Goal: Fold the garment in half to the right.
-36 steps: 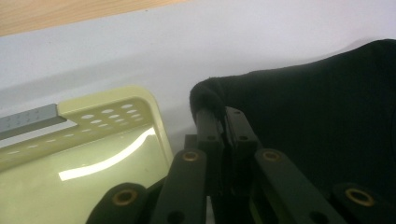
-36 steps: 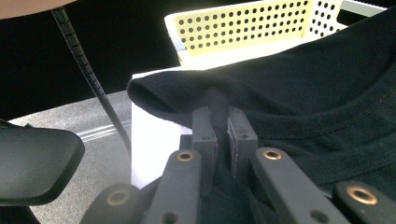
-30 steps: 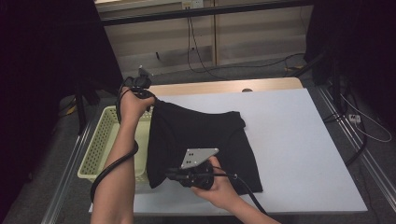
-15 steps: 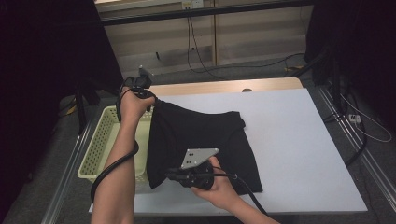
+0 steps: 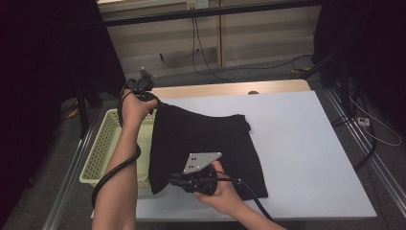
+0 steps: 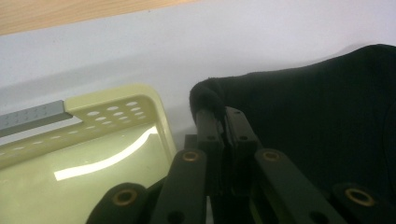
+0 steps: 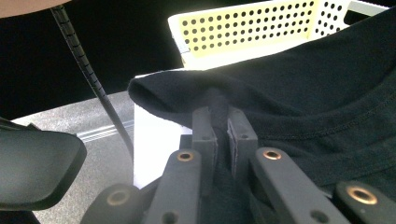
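Note:
A folded black garment lies on the left half of the white table. My left gripper is shut on its far left corner, held a little above the table beside the basket. In the left gripper view the black cloth is pinched between the jaws of the left gripper. My right gripper is shut on the near left corner of the garment at the table's front. The right gripper view shows the right gripper with a fold of the cloth clamped between its jaws.
A pale yellow perforated basket stands at the table's left edge, partly under the garment's left side. A wooden strip runs along the table's far edge. Cables lie on the floor behind and to the right.

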A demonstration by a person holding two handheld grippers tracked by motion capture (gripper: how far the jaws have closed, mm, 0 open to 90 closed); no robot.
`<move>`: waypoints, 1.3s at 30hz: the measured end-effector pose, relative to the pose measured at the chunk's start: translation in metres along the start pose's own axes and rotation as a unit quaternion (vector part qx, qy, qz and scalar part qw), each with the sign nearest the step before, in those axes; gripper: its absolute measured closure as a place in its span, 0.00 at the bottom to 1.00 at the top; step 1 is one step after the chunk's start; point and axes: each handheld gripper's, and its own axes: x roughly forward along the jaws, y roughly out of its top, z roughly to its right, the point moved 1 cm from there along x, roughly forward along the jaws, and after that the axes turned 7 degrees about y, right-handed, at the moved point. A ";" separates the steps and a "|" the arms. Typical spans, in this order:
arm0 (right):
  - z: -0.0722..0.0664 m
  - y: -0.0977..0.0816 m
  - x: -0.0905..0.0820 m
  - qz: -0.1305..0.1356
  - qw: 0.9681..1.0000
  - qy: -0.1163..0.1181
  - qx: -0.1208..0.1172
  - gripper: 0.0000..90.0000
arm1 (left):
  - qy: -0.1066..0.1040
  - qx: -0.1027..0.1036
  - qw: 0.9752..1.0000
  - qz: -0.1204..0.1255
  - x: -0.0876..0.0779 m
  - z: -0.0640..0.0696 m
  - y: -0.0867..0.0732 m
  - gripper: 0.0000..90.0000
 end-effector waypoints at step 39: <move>0.003 -0.010 -0.006 0.006 1.000 -0.009 0.007 0.94 | -0.010 0.016 1.000 0.004 0.013 0.016 0.005 0.96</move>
